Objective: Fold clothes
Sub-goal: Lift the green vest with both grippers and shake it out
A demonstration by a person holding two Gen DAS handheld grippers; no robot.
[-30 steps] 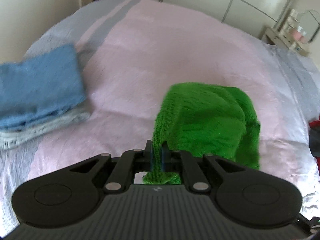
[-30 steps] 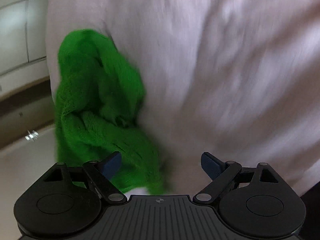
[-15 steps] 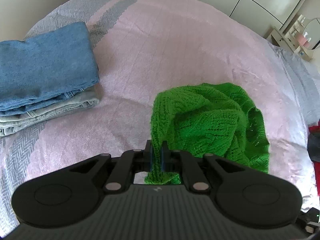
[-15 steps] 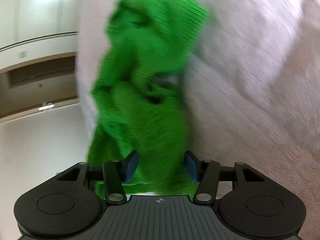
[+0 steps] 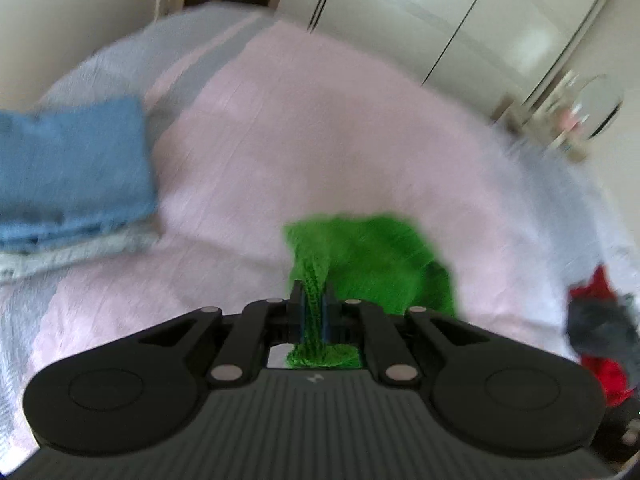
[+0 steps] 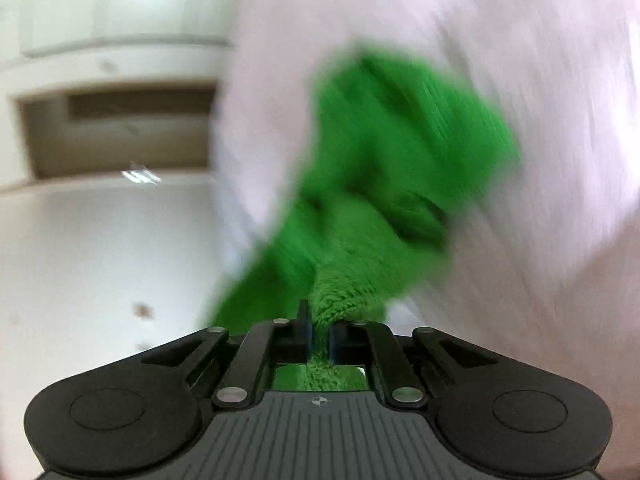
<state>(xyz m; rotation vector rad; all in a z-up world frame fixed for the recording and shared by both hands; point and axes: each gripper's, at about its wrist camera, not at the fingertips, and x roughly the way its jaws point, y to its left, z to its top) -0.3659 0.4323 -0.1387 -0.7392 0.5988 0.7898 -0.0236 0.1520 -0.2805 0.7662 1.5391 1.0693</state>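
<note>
- Left gripper [image 5: 313, 312] pinches an edge of the green knit sweater [image 5: 372, 256], bunched at lower centre on the pink bedspread [image 5: 320, 140].
- Right gripper [image 6: 319, 340] clamps another edge [image 6: 400, 160], probably to spread it flat.
- Folded jeans [image 5: 72, 168] sit stacked at left, likely finished.

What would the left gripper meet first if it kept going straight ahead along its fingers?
The left gripper is shut on the green sweater, which lies directly ahead; past that, probably the pink bedspread, though depth is unclear.

home bedroom, pink-covered bed [image 5: 320, 152], white wardrobe doors [image 5: 460, 20], dressing table with mirror [image 5: 576, 120] (blurred), folded jeans [image 5: 68, 168]
</note>
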